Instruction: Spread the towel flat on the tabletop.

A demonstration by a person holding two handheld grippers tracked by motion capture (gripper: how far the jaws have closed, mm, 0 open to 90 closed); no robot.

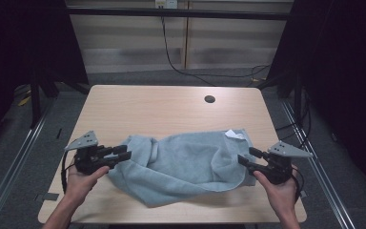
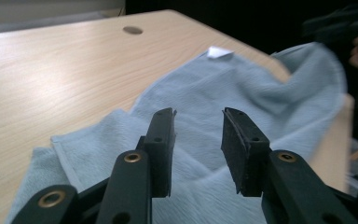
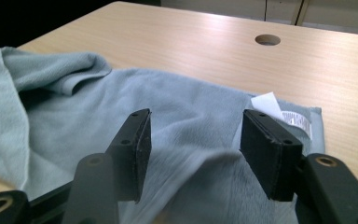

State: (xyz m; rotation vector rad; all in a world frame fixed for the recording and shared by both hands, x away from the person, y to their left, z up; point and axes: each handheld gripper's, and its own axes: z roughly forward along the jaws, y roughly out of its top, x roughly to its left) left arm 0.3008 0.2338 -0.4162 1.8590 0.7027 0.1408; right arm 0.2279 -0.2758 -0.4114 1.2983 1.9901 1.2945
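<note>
**Towel lying rumpled near the front edge, both grippers open at its ends**

One light blue-grey towel lies on the wooden table, bunched across the half nearest the person and running almost from the left edge to the right edge. It is not flat: a thick fold rises left of centre, and the front hem sags toward the table's front edge. One white care label shows at the towel's far right corner.

Two grippers are in use, one per hand. The left gripper sits at the towel's left end, near the table's left edge; in the left gripper view its jaws stand apart over the cloth, pads pressing on nothing. The right gripper sits at the towel's right end, near the right edge; in the right gripper view its jaws are spread wide with cloth below and between them, pads clear of it. Neither holds anything.

Judgement: the opposed placement, one gripper at each end, suits spreading or folding the towel; open jaws suggest the cloth is either just set down or about to be pinched.

One round cable hole sits toward the table's far edge.
</note>
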